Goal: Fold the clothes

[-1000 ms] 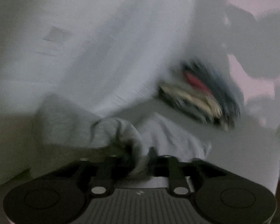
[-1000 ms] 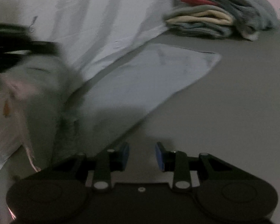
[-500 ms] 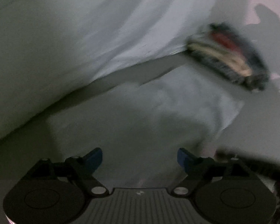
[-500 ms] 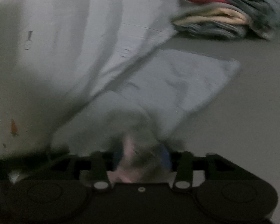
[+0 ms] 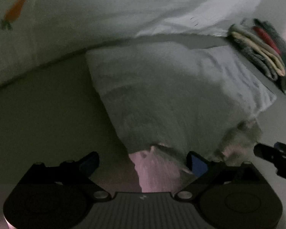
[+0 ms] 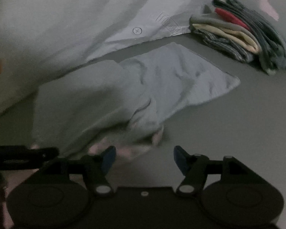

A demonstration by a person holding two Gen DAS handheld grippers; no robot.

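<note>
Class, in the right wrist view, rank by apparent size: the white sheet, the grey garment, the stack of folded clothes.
1. White sheet, largest.
2. Grey garment, nearer the camera, so perhaps flattered.
3. Stack of folded clothes, smallest, though farthest away.

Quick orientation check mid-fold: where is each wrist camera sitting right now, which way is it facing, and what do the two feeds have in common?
Left wrist: on the left hand-held gripper, angled down at the grey garment; its opening fingers show, pink fabric between them untouched, the other gripper at right edge.
Right wrist: on the right hand-held gripper, angled down at the grey garment; opening fingers, nothing gripped.
Shared: the garment, folded stack, white sheet.
</note>
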